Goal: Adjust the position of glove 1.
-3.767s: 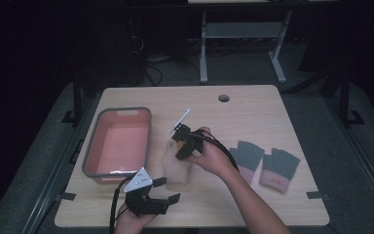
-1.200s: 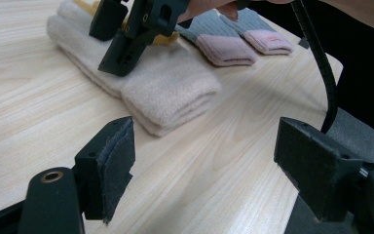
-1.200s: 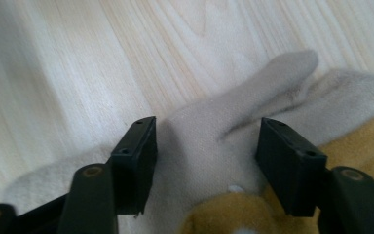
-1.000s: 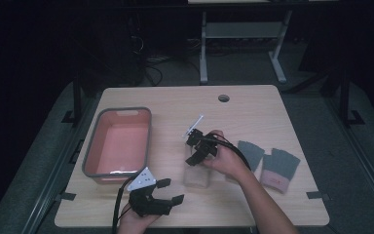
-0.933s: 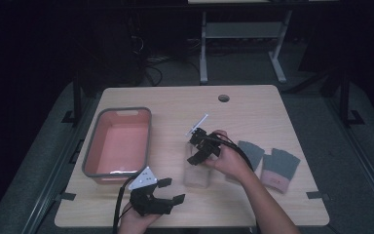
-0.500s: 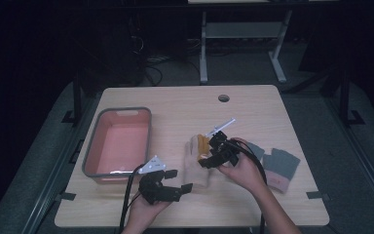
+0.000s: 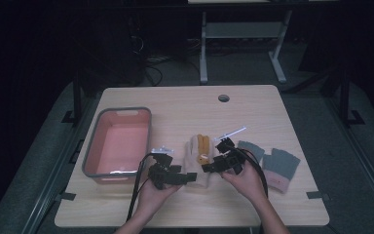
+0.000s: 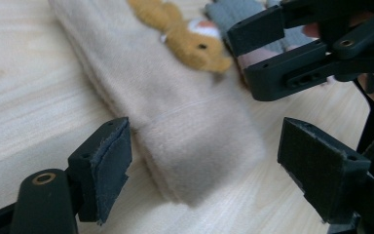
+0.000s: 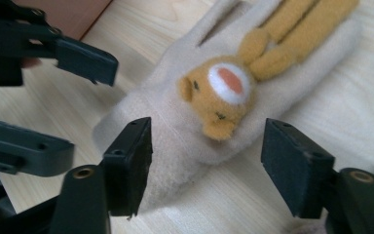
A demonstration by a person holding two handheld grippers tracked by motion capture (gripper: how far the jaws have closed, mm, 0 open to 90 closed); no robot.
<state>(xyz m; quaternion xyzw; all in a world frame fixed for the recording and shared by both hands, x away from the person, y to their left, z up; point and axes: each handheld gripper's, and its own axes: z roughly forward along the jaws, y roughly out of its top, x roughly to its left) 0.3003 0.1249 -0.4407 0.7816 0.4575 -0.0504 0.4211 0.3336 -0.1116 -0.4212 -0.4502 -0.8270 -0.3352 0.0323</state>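
A beige glove (image 7: 198, 161) with an orange rabbit sewn on its back lies flat on the wooden surface (image 7: 185, 107), between the pink tray (image 7: 118, 142) and a pair of grey fingerless gloves (image 7: 272, 163). The left gripper (image 7: 191, 177) comes at its cuff end from the left, fingers (image 8: 108, 165) spread wide with the cuff between them but apparently not pressed. The right gripper (image 7: 209, 168) faces it from the right, just beside the glove. Its fingers (image 9: 129, 163) have just been closing a little yet stand well apart, straddling the rabbit patch; whether they touch the fabric is hard to tell.
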